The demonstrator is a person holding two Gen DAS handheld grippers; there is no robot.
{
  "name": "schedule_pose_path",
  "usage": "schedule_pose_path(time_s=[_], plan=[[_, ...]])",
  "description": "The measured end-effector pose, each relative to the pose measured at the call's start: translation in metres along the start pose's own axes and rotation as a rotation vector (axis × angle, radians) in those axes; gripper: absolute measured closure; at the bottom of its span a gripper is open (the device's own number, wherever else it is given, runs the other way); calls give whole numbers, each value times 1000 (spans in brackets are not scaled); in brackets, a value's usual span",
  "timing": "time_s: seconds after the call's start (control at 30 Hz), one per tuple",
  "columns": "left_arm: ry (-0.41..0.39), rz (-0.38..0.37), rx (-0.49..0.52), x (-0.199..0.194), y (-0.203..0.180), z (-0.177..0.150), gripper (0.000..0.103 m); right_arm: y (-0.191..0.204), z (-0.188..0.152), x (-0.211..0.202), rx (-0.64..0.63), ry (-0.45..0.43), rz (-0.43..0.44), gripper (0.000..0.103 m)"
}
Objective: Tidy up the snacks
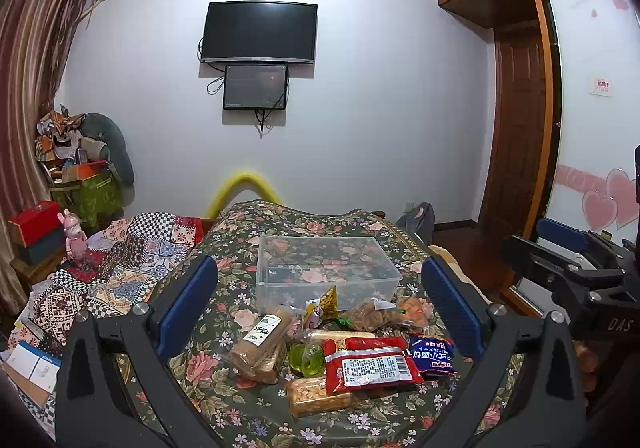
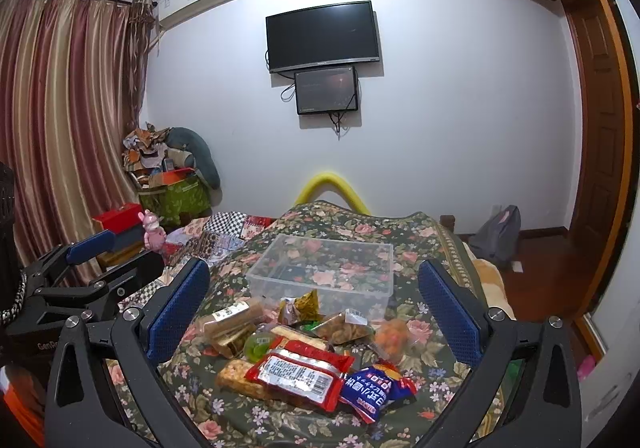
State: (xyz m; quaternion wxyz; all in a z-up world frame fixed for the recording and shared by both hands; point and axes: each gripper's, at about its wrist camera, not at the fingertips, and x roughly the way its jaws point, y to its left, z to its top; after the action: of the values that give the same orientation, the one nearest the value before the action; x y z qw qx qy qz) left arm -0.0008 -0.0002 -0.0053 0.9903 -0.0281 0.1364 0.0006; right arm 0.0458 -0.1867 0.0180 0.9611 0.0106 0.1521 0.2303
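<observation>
Two hand-held grippers, both spread wide and holding nothing, above a floral-covered worktop [image 1: 240, 408].

Clear plastic bin [image 1: 328, 272] sits toward the far edge, bare cloth on both flanks. Snack pile lies just before its near wall: red packet [image 1: 370, 364] atop a cracker bar [image 1: 316, 396], blue packet [image 1: 432, 354] beside it. Left hand-held gripper [image 1: 320, 308] and right hand-held gripper [image 2: 316, 308] straddle the pile, touching none.

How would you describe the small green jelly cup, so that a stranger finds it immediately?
Start at the clear plastic box on the floral cloth; the snack pile lies just in front of it. In the middle of the pile, left of the big red packet, lies the jelly cup, the only translucent green, round item.
</observation>
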Motion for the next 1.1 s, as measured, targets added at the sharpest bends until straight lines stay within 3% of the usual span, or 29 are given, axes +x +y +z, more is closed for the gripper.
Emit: schedule_pose_path(time_s=[0.93,1.1], plan=[[50,-18,-7,14,4,-3,0,-5,-11,13,17,32,8,0],[102,-8,-3,30,8,-12,8,-16,-23,29,42,94,-6,0]])
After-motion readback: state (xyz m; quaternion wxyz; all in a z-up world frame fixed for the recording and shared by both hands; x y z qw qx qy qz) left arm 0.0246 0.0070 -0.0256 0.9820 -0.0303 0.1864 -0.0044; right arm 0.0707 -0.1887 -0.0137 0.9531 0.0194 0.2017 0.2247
